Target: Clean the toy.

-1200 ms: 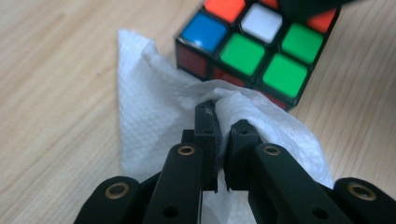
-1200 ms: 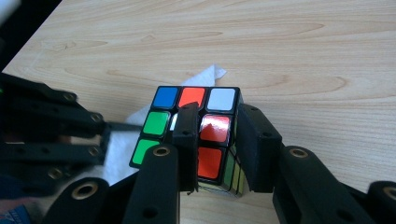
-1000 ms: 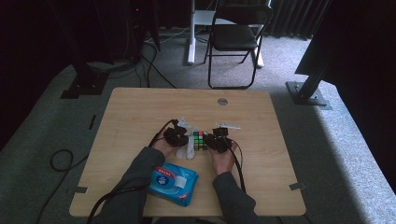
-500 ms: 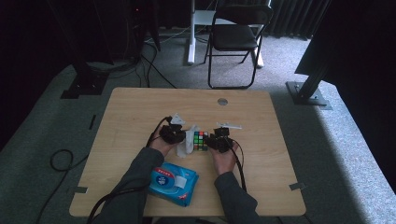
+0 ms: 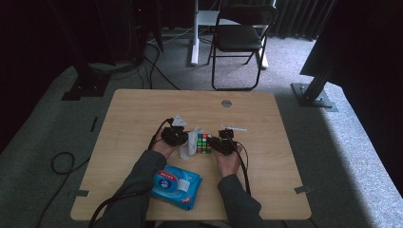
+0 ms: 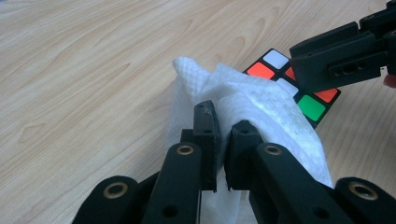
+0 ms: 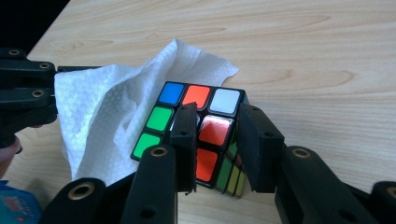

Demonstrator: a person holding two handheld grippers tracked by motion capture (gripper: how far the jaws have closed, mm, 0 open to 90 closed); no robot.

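Note:
A colour-stickered puzzle cube (image 5: 204, 142) (image 6: 310, 107) (image 7: 196, 95) sits mid-table between my two grippers. A crumpled white wipe (image 5: 190, 143) (image 6: 243, 98) (image 7: 107, 107) lies against its left side. My left gripper (image 5: 184, 138) (image 6: 224, 122) is shut on the wipe, pinching a fold between its tips. The right gripper (image 5: 215, 143) (image 7: 217, 114) comes in from the cube's right. Its jaws have just been closing and straddle the cube's near edge, one pad on the top face and one on the side. The right gripper view also shows the left gripper (image 7: 28, 93) at far left.
A blue pack of wipes (image 5: 176, 183) (image 7: 11, 200) lies near the front edge between the person's forearms. The wooden table (image 5: 142, 109) has a round metal grommet (image 5: 226, 103) at the back. Behind the table, a folding chair (image 5: 240, 38) stands on the carpet. Cables trail off the front left.
The left gripper has shifted slightly left and back with the wipe. The right hand and the cube have stayed in place.

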